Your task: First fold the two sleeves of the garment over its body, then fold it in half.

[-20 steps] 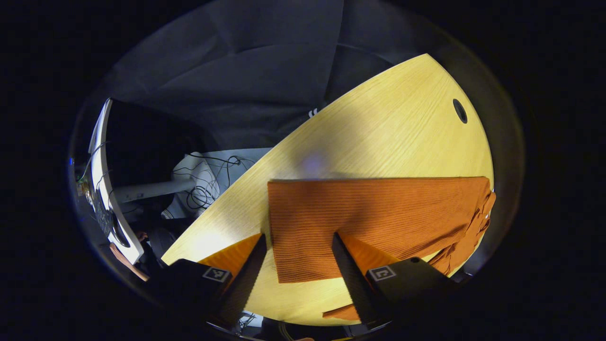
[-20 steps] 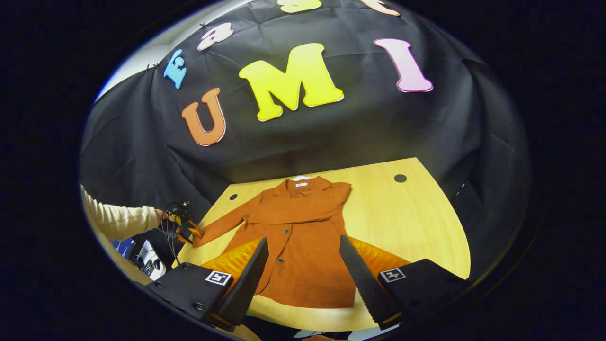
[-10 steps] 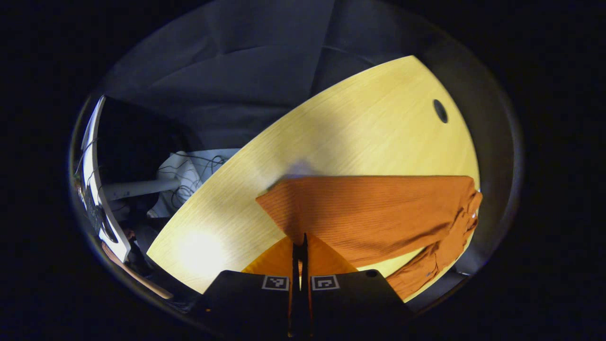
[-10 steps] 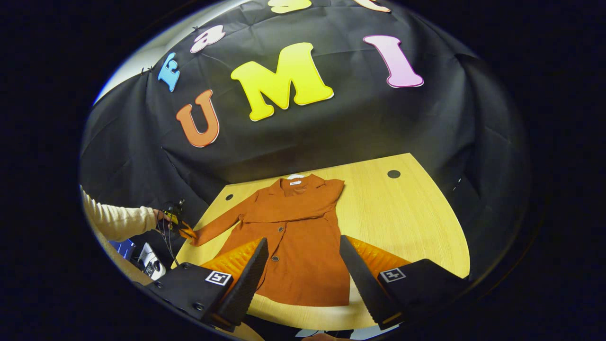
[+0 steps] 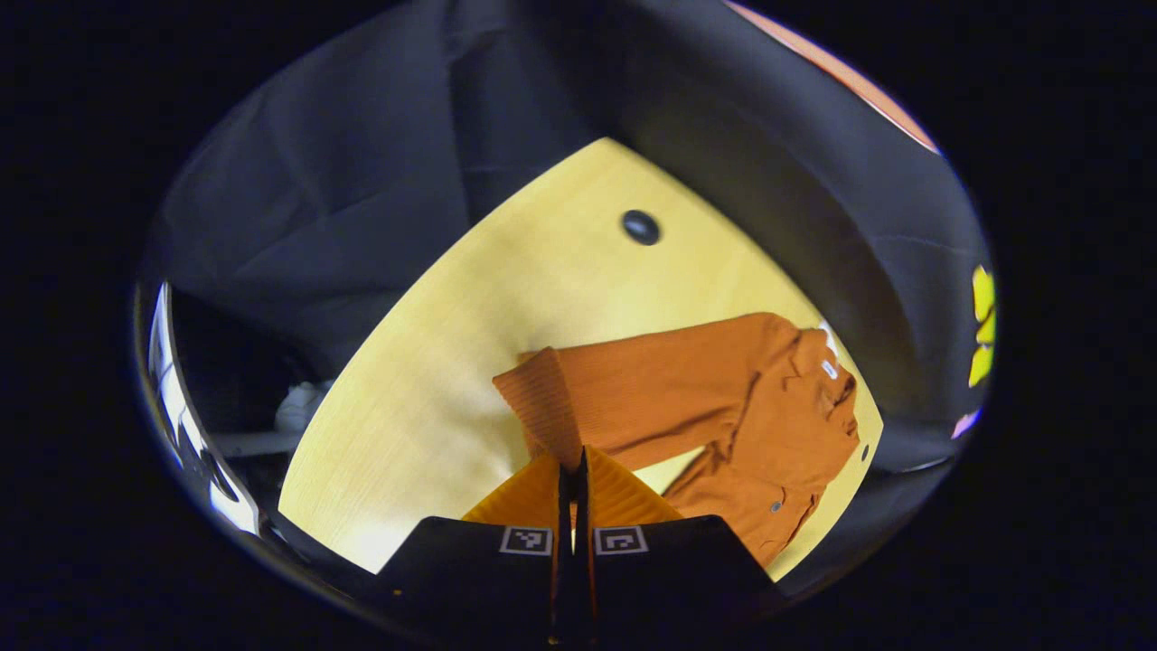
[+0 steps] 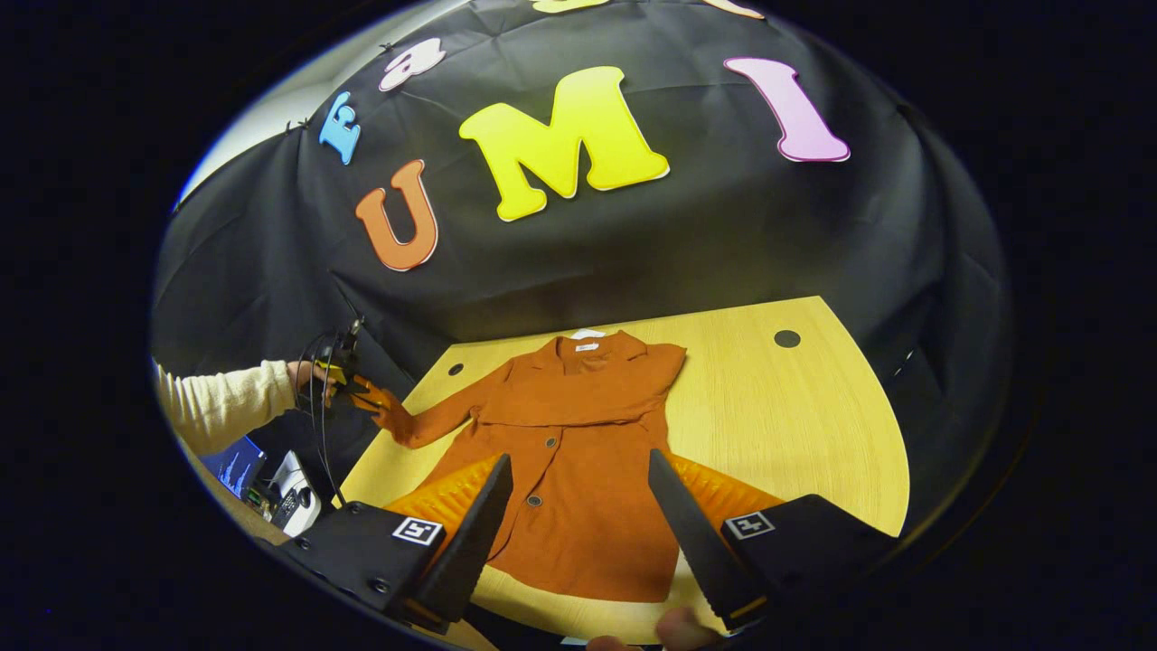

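A rust-orange buttoned garment (image 6: 569,452) lies flat on the light wooden table (image 6: 795,434), collar toward the back wall. One sleeve is folded across its chest (image 6: 578,402). Its other sleeve (image 5: 651,389) stretches out to the side, and my left gripper (image 5: 571,470) is shut on its cuff, lifting it off the table. In the right gripper view that left gripper (image 6: 348,384) shows far off at the table's left edge, held by a hand in a cream sleeve (image 6: 217,407). My right gripper (image 6: 578,506) hovers open above the garment's lower hem, holding nothing.
The table has round cable holes (image 6: 786,338) (image 5: 640,226) near its back corners. Black cloth walls stand close behind it. Cables and equipment (image 6: 280,488) sit off the table's left edge. Fingertips (image 6: 678,626) show at the bottom edge of the right gripper view.
My left gripper closed on the sleeve cuff, then raised it and swung it so the garment's body came into its view. My right gripper stayed open and nearly still.
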A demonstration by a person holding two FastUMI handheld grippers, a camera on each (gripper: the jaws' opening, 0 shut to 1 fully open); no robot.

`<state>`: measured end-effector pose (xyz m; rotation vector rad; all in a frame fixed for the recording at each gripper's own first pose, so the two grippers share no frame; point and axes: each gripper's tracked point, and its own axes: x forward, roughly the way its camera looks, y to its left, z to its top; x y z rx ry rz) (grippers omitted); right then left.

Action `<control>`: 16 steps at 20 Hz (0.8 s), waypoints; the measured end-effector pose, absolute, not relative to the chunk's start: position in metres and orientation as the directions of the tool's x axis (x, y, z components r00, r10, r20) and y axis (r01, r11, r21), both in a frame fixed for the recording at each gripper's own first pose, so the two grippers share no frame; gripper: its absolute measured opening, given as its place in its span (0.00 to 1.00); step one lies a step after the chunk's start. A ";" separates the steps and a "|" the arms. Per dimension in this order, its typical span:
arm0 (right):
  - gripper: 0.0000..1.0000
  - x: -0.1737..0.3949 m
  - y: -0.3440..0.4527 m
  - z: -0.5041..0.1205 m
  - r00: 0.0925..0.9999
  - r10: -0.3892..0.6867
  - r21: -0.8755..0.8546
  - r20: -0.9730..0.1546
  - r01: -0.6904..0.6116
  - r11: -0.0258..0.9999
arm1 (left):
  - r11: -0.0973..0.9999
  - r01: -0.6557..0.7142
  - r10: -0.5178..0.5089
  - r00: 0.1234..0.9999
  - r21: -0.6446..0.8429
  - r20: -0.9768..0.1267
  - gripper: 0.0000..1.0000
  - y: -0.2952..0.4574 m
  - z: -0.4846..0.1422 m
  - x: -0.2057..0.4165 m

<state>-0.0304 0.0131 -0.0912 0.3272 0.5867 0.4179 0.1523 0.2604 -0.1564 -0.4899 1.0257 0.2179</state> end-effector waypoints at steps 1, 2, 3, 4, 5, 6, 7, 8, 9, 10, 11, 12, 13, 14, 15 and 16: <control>0.97 -0.025 0.011 -0.091 0.755 0.470 0.412 -0.457 -0.288 0.864 | 0.895 -0.345 -0.059 0.539 -0.284 -0.840 0.03 0.236 -0.142 0.164; 0.97 -0.020 0.008 -0.091 0.758 0.471 0.415 -0.452 -0.289 0.863 | 0.916 -0.293 -0.066 0.566 -0.276 -0.822 0.03 0.209 -0.128 0.176; 0.97 -0.017 0.006 -0.091 0.756 0.479 0.422 -0.446 -0.294 0.858 | 0.933 -0.240 -0.079 0.591 -0.268 -0.803 0.03 0.180 -0.117 0.188; 0.97 -0.014 0.002 -0.090 0.760 0.477 0.426 -0.442 -0.290 0.857 | 0.947 -0.190 -0.092 0.613 -0.259 -0.784 0.03 0.151 -0.106 0.200; 0.97 -0.010 -0.003 -0.091 0.763 0.477 0.434 -0.436 -0.286 0.854 | 0.958 -0.146 -0.103 0.627 -0.246 -0.772 0.03 0.123 -0.098 0.211; 0.97 -0.008 -0.007 -0.091 0.763 0.482 0.446 -0.430 -0.284 0.849 | 0.966 -0.091 -0.131 0.637 -0.243 -0.760 0.03 0.083 -0.090 0.225; 0.97 -0.009 -0.013 -0.092 0.764 0.482 0.448 -0.430 -0.283 0.848 | 0.968 -0.052 -0.155 0.643 -0.245 -0.750 0.03 0.053 -0.085 0.236; 0.97 -0.011 -0.018 -0.092 0.764 0.481 0.447 -0.429 -0.283 0.848 | 0.970 -0.014 -0.178 0.642 -0.244 -0.746 0.03 0.025 -0.082 0.245; 0.97 -0.010 -0.025 -0.093 0.766 0.479 0.448 -0.429 -0.280 0.849 | 0.972 0.015 -0.193 0.630 -0.236 -0.752 0.03 0.000 -0.081 0.252; 0.97 -0.010 -0.031 -0.096 0.770 0.477 0.451 -0.425 -0.277 0.849 | 0.972 0.033 -0.201 0.624 -0.232 -0.755 0.03 -0.022 -0.080 0.259; 0.97 -0.011 -0.038 -0.098 0.774 0.471 0.453 -0.423 -0.269 0.850 | 0.969 0.047 -0.217 0.622 -0.241 -0.752 0.03 -0.043 -0.080 0.267; 0.97 -0.012 -0.045 -0.100 0.778 0.465 0.457 -0.423 -0.260 0.851 | 0.967 0.051 -0.228 0.614 -0.250 -0.756 0.03 -0.063 -0.081 0.274; 0.97 -0.013 -0.051 -0.102 0.780 0.460 0.461 -0.424 -0.251 0.851 | 0.967 0.044 -0.225 0.603 -0.249 -0.765 0.03 -0.080 -0.085 0.280; 0.97 -0.015 -0.057 -0.106 0.781 0.455 0.468 -0.429 -0.239 0.851 | 0.966 0.044 -0.231 0.585 -0.254 -0.777 0.03 -0.095 -0.090 0.283; 0.97 -0.019 -0.065 -0.112 0.781 0.447 0.477 -0.436 -0.221 0.851 | 0.959 0.050 -0.259 0.551 -0.279 -0.793 0.03 -0.120 -0.094 0.285; 0.97 -0.021 -0.071 -0.113 0.783 0.441 0.481 -0.438 -0.211 0.851 | 0.955 0.049 -0.271 0.536 -0.291 -0.799 0.03 -0.135 -0.094 0.287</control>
